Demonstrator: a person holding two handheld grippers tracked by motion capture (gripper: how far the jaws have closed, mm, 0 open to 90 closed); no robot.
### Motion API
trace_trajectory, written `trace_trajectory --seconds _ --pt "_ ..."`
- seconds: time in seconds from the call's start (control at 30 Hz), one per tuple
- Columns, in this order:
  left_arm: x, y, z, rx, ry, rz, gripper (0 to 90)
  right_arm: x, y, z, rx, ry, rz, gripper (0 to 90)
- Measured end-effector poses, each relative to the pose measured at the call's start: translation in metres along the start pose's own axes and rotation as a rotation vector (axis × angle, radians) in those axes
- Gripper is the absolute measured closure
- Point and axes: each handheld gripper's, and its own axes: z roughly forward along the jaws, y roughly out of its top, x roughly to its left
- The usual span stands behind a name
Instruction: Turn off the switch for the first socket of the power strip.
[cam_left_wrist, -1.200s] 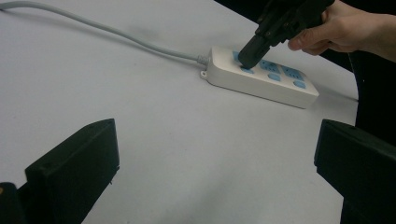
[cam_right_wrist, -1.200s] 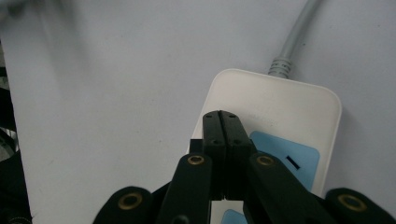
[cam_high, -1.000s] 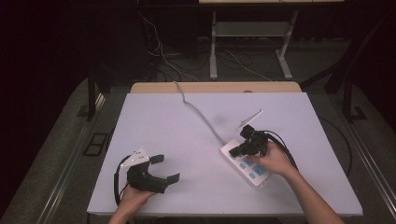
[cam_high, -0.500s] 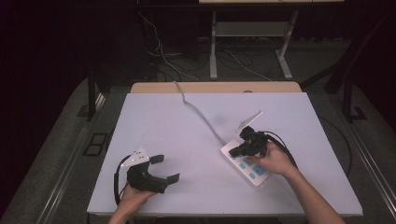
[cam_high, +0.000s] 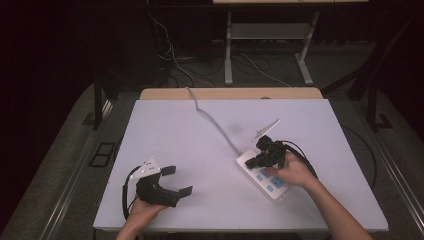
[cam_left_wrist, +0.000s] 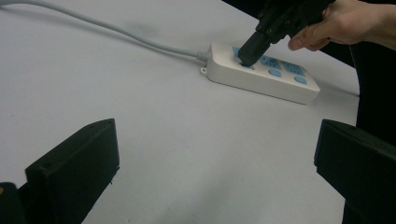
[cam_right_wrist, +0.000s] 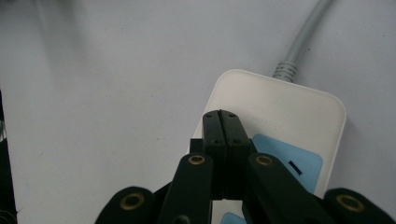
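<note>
Power strip (cam_left_wrist: 261, 72) looks like glossy white plastic; table (cam_high: 200, 150) matt, smooth, perhaps laminate.

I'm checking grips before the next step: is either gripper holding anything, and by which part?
Nothing is held. The right gripper, jaws shut together, presses its tips on the power strip near its cable end. The left gripper stands open.

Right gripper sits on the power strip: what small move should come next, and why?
Probably a short press straight down. The right gripper, jaws shut with nothing between them, has its tip on the blue panel nearest the cord end of the power strip, as if working a switch there. The left gripper rests open, apart.
</note>
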Motion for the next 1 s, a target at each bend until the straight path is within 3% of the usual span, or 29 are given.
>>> trace_trajectory --seconds 0.4,0.57,1.0 --pt "0.000 0.000 0.001 0.006 -0.003 0.003 0.0 -0.001 0.001 -0.002 -0.009 0.019 -0.002 90.0" --pt "0.001 0.000 0.001 0.005 -0.004 0.003 0.0 -0.002 0.001 -0.005 -0.009 0.006 -0.004 90.0" --pt "0.000 0.000 0.002 0.009 -0.006 0.003 0.0 -0.007 -0.002 -0.022 -0.075 0.005 0.024 90.0"
